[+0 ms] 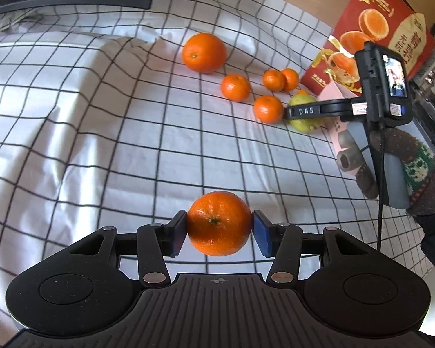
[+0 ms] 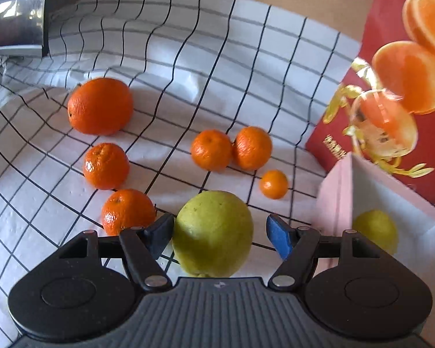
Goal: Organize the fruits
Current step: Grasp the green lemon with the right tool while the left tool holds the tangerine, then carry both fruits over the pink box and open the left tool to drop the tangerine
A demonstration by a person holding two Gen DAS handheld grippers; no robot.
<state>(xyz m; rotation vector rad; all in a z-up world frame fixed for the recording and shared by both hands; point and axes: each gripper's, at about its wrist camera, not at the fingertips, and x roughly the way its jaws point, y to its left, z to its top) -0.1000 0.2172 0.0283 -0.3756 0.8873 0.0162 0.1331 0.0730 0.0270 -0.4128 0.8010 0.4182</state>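
Observation:
My left gripper is shut on a mandarin, held above the checked cloth. A large orange and several mandarins lie further off on the cloth. In the right wrist view, a green pear rests on the cloth between the fingers of my right gripper. The black pad is at the pear's side, while cloth shows between the pear and the blue pad. From the left wrist view, the right gripper crosses that green pear. A pink box holds another pear.
A red orange-printed carton stands behind the pink box at the right. A gloved hand holds the right gripper. A mandarin lies close to the right gripper's left finger, a tiny one beyond. A dark metal object sits far left.

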